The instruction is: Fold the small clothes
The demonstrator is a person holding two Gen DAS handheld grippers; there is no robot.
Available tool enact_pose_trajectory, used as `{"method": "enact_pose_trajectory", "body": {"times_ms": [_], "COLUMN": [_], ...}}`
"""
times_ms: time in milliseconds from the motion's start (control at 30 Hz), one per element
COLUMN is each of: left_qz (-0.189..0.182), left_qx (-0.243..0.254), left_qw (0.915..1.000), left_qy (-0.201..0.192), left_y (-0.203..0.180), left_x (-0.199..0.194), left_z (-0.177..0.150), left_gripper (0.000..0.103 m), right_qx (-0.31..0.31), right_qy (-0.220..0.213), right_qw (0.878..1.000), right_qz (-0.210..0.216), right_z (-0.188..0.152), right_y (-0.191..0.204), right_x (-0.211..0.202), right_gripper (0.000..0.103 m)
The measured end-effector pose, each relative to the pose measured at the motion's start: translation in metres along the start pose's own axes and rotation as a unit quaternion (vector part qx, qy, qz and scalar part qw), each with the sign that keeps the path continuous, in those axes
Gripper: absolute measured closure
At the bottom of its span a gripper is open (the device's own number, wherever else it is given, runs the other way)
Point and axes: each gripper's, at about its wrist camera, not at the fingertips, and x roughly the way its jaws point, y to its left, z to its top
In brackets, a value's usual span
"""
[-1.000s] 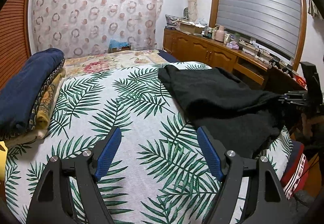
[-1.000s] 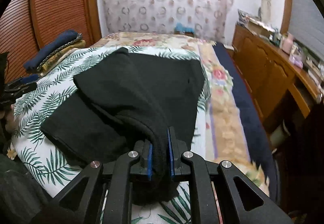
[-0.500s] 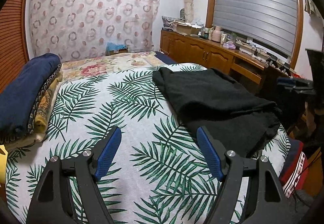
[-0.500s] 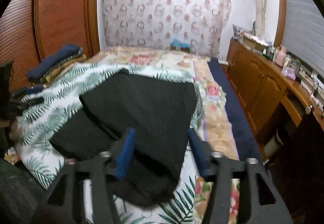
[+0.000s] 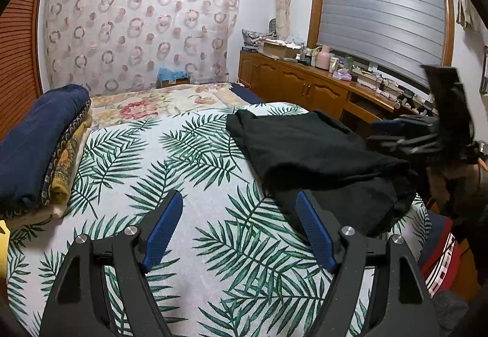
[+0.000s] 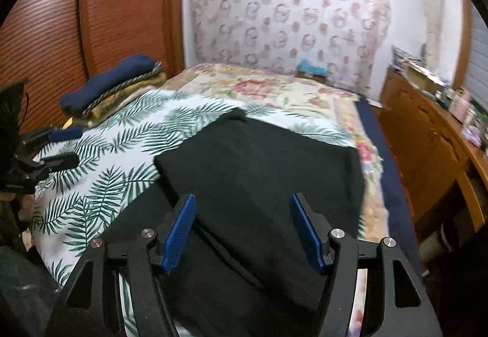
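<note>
A black garment (image 5: 305,145) lies folded over itself on the right side of the palm-leaf bedsheet (image 5: 183,160). My left gripper (image 5: 238,196) stands open over bare sheet, just left of the garment's near edge, with nothing between its blue pads. In the right wrist view the same black garment (image 6: 259,160) fills the middle, and my right gripper (image 6: 243,199) hovers open above its near end, the pads clear of the cloth. The right gripper (image 5: 411,135) also shows blurred at the right edge of the left wrist view. The left gripper (image 6: 52,148) shows at the far left.
A stack of folded clothes (image 5: 33,148), navy on top, sits at the bed's left edge, also the stack (image 6: 113,87). A wooden cabinet (image 5: 305,90) with clutter runs along the right wall. A red and white striped item (image 5: 439,257) lies below the bed's right corner.
My right gripper was shut on the black garment's edge; it has opened, let the cloth drop, and drawn back above it. The left gripper has stayed open in place.
</note>
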Motion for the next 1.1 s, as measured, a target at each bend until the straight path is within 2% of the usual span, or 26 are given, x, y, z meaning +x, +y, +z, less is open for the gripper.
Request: {"method": "enact_pose_trajectory", "body": {"times_ms": [133, 233, 533, 733, 833, 900, 967, 1033, 1100], "left_qz": [0.004, 0.008, 0.022, 0.013, 0.009, 0.007, 0.004, 0.002, 0.000], "left_qx": [0.004, 0.005, -0.014, -0.011, -0.006, -0.004, -0.002, -0.001, 0.000], "left_qw": [0.9999, 0.9997, 0.9991, 0.9996, 0.9998, 0.9998, 0.9999, 0.9999, 1.0000], "left_qy": [-0.014, -0.022, -0.033, -0.023, -0.019, -0.017, -0.014, -0.011, -0.008], "left_y": [0.003, 0.007, 0.025, 0.021, 0.017, 0.015, 0.013, 0.011, 0.010], "left_x": [-0.006, -0.010, -0.017, -0.011, -0.009, -0.008, -0.006, -0.006, -0.005], "left_z": [0.007, 0.011, 0.014, 0.011, 0.010, 0.009, 0.009, 0.008, 0.008], "left_gripper": [0.022, 0.015, 0.015, 0.015, 0.015, 0.015, 0.015, 0.015, 0.015], "right_qx": [-0.026, -0.045, -0.075, -0.084, -0.073, -0.062, -0.056, -0.051, -0.053], "right_qy": [0.020, 0.034, 0.090, 0.120, 0.113, 0.107, 0.096, 0.081, 0.057], "right_qw": [0.999, 0.997, 0.990, 0.986, 0.987, 0.988, 0.990, 0.991, 0.994], "right_qz": [0.028, 0.044, 0.083, 0.075, 0.082, 0.088, 0.089, 0.091, 0.074], "right_z": [0.019, 0.026, 0.041, 0.044, 0.044, 0.044, 0.044, 0.046, 0.047], "right_y": [0.004, 0.012, 0.019, 0.011, 0.003, -0.003, -0.006, -0.013, -0.012], "right_x": [0.029, 0.048, 0.091, 0.115, 0.117, 0.115, 0.113, 0.107, 0.098], "right_gripper": [0.037, 0.037, 0.037, 0.037, 0.037, 0.046, 0.077, 0.092, 0.095]}}
